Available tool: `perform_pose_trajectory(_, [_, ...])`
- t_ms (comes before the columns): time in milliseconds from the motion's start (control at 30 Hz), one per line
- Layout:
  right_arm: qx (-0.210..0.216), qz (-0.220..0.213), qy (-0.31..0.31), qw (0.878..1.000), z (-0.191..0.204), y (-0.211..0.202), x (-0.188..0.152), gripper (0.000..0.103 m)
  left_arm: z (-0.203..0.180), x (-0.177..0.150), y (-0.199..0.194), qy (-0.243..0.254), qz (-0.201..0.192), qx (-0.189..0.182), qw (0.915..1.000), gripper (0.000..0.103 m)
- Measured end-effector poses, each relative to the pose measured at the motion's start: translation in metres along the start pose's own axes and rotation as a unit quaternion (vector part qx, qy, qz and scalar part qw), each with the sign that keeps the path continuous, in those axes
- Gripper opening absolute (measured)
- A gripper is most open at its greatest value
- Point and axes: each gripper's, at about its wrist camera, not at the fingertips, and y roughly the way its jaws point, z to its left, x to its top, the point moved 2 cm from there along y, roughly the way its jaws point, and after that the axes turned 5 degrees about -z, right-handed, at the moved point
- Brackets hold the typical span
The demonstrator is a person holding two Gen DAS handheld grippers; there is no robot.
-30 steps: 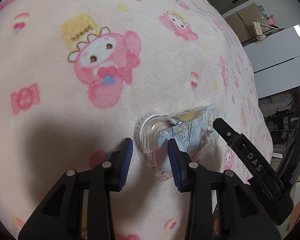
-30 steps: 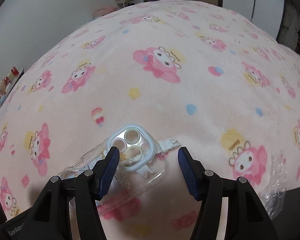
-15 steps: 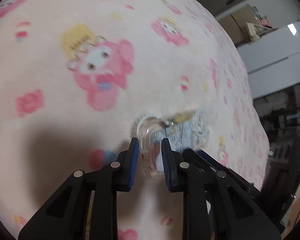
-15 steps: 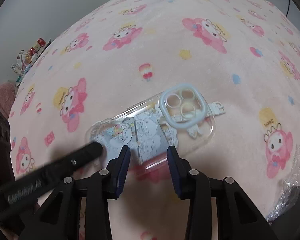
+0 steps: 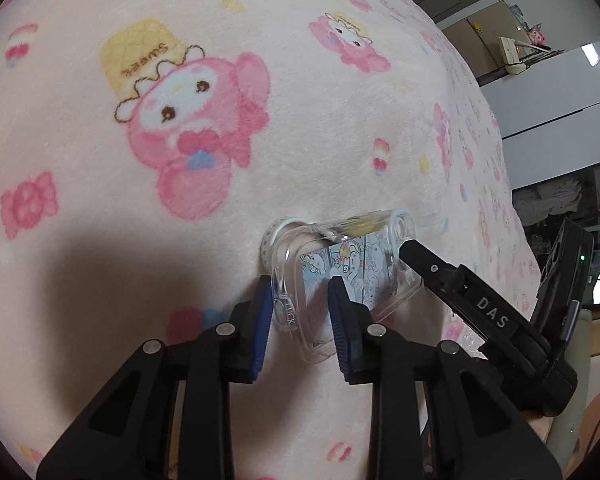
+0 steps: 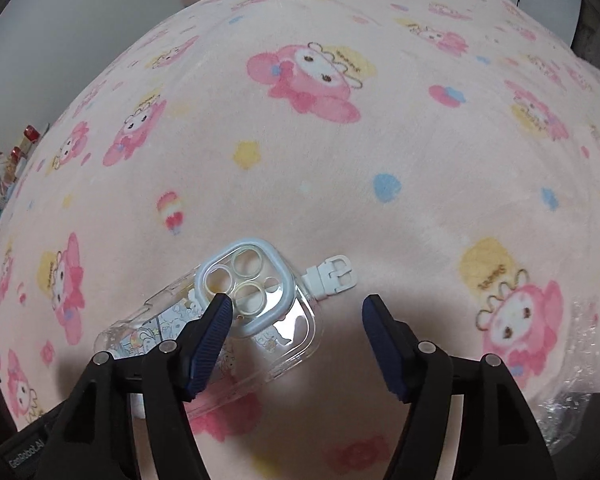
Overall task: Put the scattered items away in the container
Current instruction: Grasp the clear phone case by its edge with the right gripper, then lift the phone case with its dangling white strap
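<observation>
A clear phone case with cartoon art and a pale blue camera ring lies on a pink cartoon blanket. A white watch strap lies under it, its buckle end sticking out. My left gripper is closed on the case's near corner, one pad either side of the rim. My right gripper is open above the camera end of the case; its finger shows in the left wrist view touching the case's far end.
A crinkled clear plastic bag lies at the blanket's right edge. Shelves and white cabinets stand beyond the bed. Small bottles sit at the far left. No container is in view.
My right gripper opened wide and moved over the camera end of the case. My left gripper, which had narrowed onto the case corner half a second ago, still grips it.
</observation>
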Motion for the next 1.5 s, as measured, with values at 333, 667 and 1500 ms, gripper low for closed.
perform_pose_trajectory(333, [0.081,0.079,-0.004,0.994,0.007,-0.034,-0.047,0.047,-0.005,-0.004,-0.022,0.071,-0.008,0.049,0.9962,0.049])
perform_pose_trajectory(667, [0.056,0.055,-0.015,0.997,0.011,-0.044,-0.059,0.048,0.015,0.001,-0.021,0.056,-0.007,0.061,0.9965,0.049])
perform_pose_trajectory(1500, [0.060,0.090,0.047,0.993,-0.004,-0.045,-0.101,0.051,-0.029,-0.034,-0.008,0.185,0.042,0.080,0.9787,0.059])
